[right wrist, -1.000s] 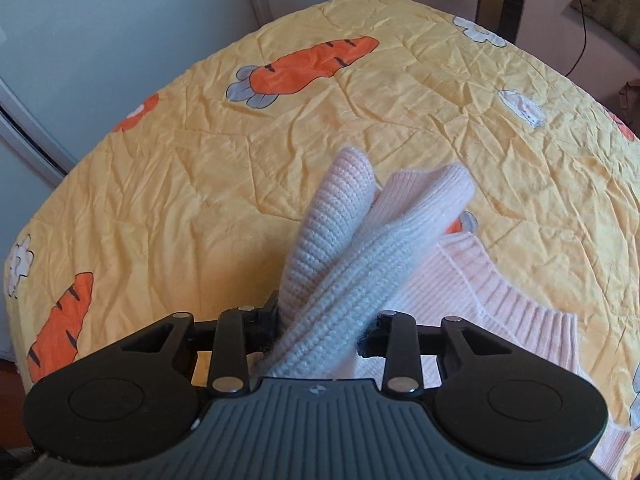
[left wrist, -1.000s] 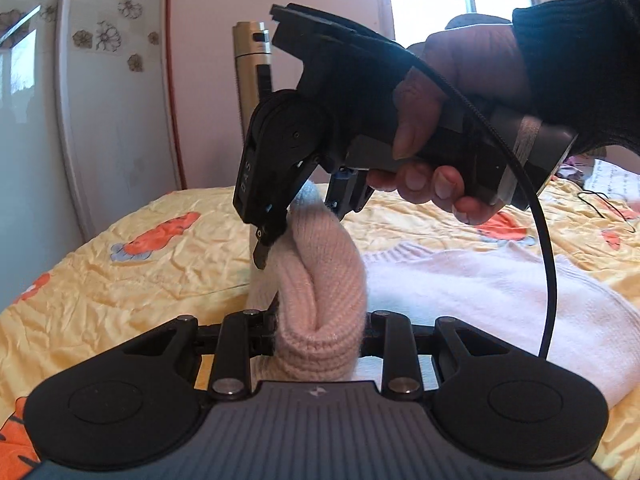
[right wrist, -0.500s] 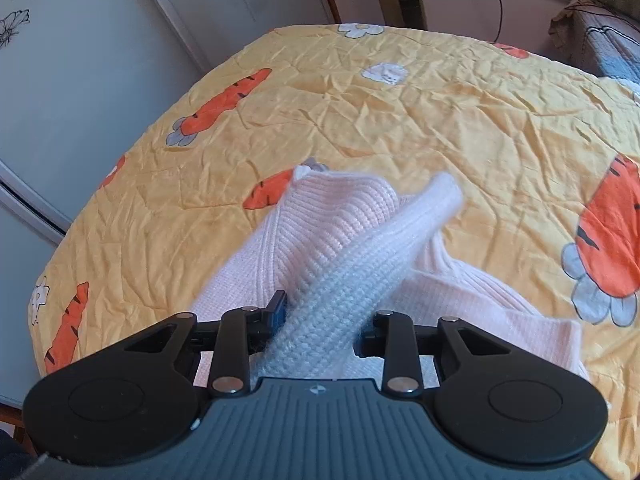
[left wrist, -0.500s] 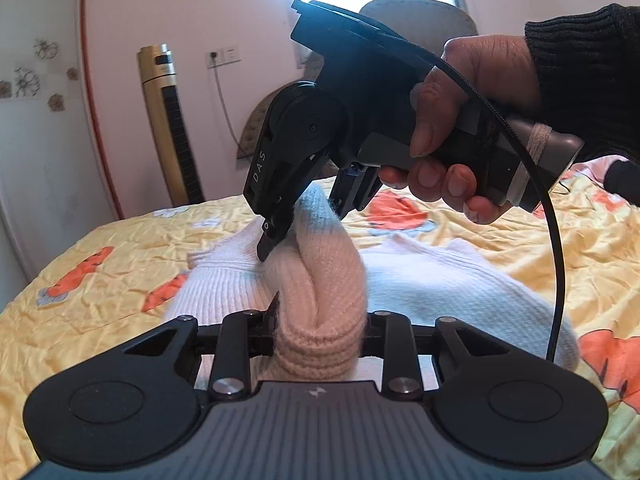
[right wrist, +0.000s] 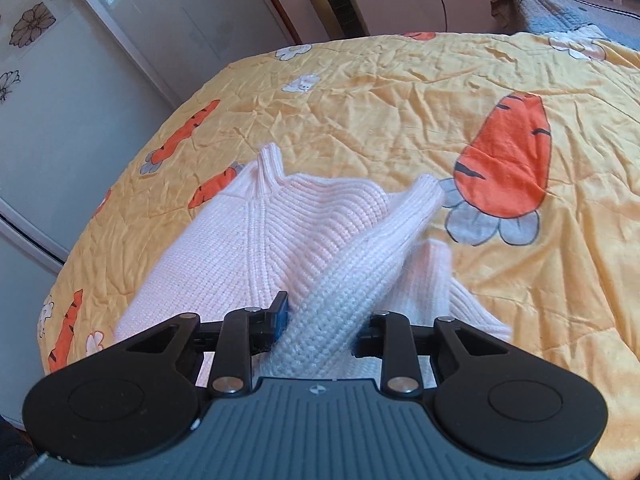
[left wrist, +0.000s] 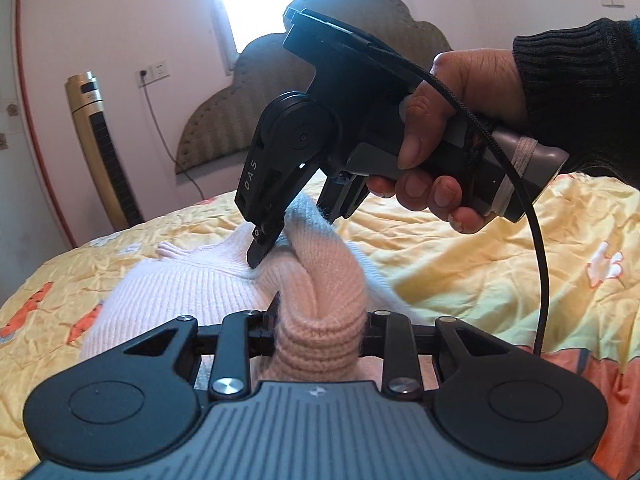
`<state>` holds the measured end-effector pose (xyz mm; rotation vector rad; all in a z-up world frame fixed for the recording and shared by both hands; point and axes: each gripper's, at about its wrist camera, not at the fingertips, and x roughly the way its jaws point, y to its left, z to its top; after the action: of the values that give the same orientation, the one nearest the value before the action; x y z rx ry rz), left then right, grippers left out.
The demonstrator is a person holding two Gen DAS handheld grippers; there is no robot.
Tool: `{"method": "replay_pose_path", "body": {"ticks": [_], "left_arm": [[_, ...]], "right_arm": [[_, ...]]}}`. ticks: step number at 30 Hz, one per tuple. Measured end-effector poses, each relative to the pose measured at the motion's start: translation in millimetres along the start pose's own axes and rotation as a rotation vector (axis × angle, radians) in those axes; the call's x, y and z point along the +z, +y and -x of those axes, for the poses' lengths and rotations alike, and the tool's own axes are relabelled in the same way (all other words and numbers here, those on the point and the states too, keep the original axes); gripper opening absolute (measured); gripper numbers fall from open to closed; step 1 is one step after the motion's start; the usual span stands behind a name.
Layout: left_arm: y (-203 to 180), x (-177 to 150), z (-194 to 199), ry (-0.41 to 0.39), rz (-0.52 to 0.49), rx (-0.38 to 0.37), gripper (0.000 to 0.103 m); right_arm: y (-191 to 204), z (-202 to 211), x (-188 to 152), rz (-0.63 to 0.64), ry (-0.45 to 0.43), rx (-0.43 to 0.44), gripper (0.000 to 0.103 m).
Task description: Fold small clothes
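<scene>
Pink ribbed knit fills the middle of both my wrist views: the small sweater [right wrist: 256,248] lies spread on the bed, on a yellow sheet [right wrist: 400,120] printed with orange carrots, its collar pointing away toward the far left.

My left gripper [left wrist: 320,320] has its jaws pinched narrow on a bunched, rolled fold of the sweater [left wrist: 324,296], which bulges up between them. Just beyond it, my right gripper [left wrist: 296,232] comes down from the upper right, held in my right hand [left wrist: 444,136], its jaws closed on the same raised ridge of fabric slightly farther off.

From the right wrist, a band of knit runs up between the jaws of that gripper [right wrist: 320,320] and ends in a sleeve cuff [right wrist: 424,192] lifted above the sweater body, near a large carrot print on the right.

A gold tower fan [left wrist: 104,148] stands against the far wall, left of a padded headboard [left wrist: 224,124].
</scene>
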<state>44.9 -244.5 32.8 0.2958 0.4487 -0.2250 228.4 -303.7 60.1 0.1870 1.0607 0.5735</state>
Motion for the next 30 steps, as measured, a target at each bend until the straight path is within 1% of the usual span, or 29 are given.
{"method": "replay_pose_path", "body": {"ticks": [3,5,6,7,8,10,12,13,14,15,16,17,18,19,20,22,24,25,26,27,29,30], "left_arm": [[-13,-7,-10,0.027,-0.018,-0.014,0.029],[-18,-14,-11,0.011,-0.04,0.0,0.031],[-19,-15,-11,0.004,-0.043,-0.004,0.032],[-18,-16,-11,-0.003,-0.042,-0.023,0.035],[-14,-16,-8,-0.013,-0.038,-0.045,0.04],[2,-15,4,-0.043,0.0,-0.124,0.048],[24,-14,25,-0.091,0.065,-0.208,0.053],[35,-12,37,-0.116,0.088,-0.26,0.064],[46,-11,50,-0.144,0.102,-0.312,0.076],[55,-12,64,-0.184,0.117,-0.35,0.079],[64,-12,75,-0.226,0.127,-0.368,0.081],[72,-13,83,-0.263,0.135,-0.367,0.084],[78,-12,87,-0.282,0.139,-0.342,0.087],[82,-11,85,-0.275,0.141,-0.302,0.091],[87,-11,79,-0.257,0.143,-0.262,0.091],[98,-10,60,-0.183,0.179,-0.155,0.091],[114,-11,42,-0.093,0.265,-0.093,0.091],[122,-14,33,-0.054,0.318,-0.062,0.091],[128,-17,28,-0.021,0.352,-0.045,0.091],[131,-19,22,0.008,0.368,-0.046,0.091],[132,-23,15,0.037,0.351,-0.035,0.091],[129,-24,16,0.031,0.329,-0.022,0.091]], "right_arm": [[-20,4,-11,-0.043,-0.004,-0.002,0.031],[-33,2,-19,-0.076,-0.011,0.001,0.031],[-40,2,-25,-0.101,-0.027,0.008,0.038],[-45,2,-28,-0.127,-0.047,0.017,0.043],[-52,3,-34,-0.163,-0.07,0.047,0.045],[-64,7,-42,-0.239,-0.096,0.108,0.052],[-77,20,-46,-0.326,-0.133,0.145,0.055],[-82,29,-47,-0.367,-0.165,0.136,0.064],[-86,42,-49,-0.404,-0.223,0.098,0.069],[-88,55,-50,-0.422,-0.284,0.053,0.07],[-88,65,-51,-0.425,-0.321,0.03,0.07],[-87,73,-51,-0.424,-0.349,0.041,0.07],[-85,77,-49,-0.421,-0.357,0.072,0.07],[-82,77,-47,-0.415,-0.354,0.096,0.071],[-76,75,-44,-0.4,-0.338,0.118,0.072],[-63,63,-35,-0.355,-0.289,0.134,0.072],[-51,46,-29,-0.329,-0.239,0.131,0.072],[-46,39,-29,-0.326,-0.212,0.116,0.072],[-42,31,-27,-0.328,-0.194,0.095,0.072],[-39,22,-27,-0.329,-0.176,0.08,0.072],[-34,6,-27,-0.33,-0.145,0.069,0.072],[-30,-1,-29,-0.314,-0.145,0.055,0.065]]}}
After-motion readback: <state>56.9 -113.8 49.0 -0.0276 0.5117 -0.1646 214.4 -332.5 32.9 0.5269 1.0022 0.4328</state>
